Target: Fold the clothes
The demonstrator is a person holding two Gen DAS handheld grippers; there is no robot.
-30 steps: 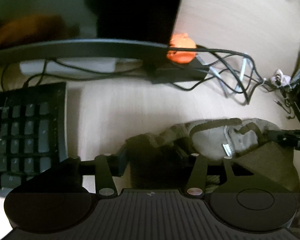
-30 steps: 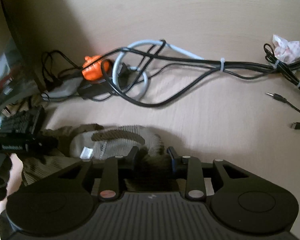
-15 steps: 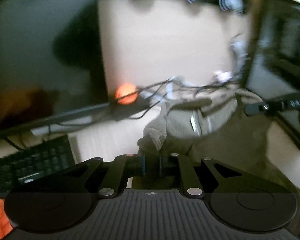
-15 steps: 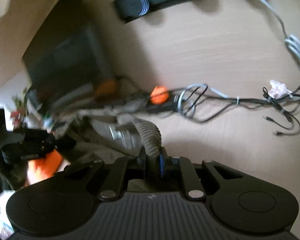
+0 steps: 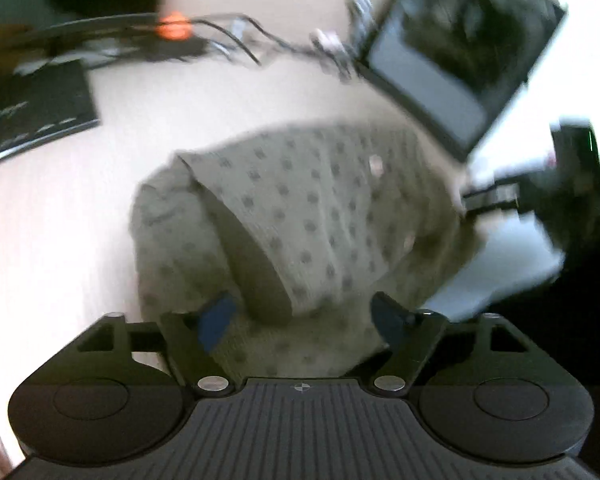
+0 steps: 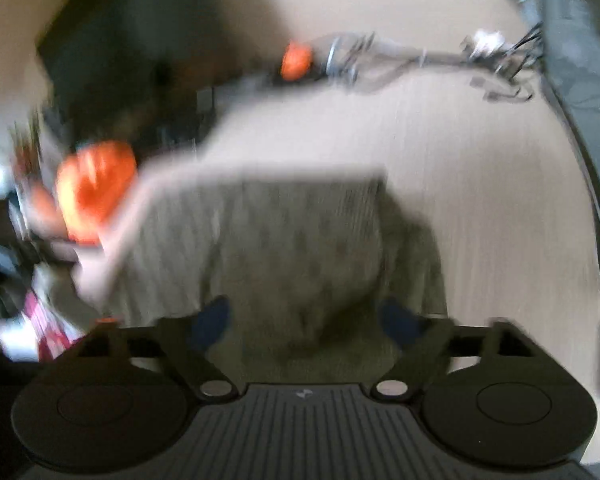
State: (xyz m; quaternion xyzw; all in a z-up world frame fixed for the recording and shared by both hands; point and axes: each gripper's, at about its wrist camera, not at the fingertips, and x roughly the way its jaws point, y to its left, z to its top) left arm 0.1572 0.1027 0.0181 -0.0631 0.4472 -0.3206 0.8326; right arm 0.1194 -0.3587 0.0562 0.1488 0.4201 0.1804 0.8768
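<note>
Left hand-held gripper (image 5: 302,318): we see its jaws spread, empty, over the olive dotted knit garment (image 5: 300,208) lying on the pale wooden desk (image 5: 80,208). Right hand-held gripper (image 6: 306,322): likewise spread. Risk: loose layers slipping unfolded; tangled cables (image 5: 240,40) near.

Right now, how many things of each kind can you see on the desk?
Dotted grey-green knitted garment: 1
Keyboard: 1
Laptop: 1
Small orange object among the cables: 1
Cable bundle: 1
Grippers, left and right: 2
Total: 7
</note>
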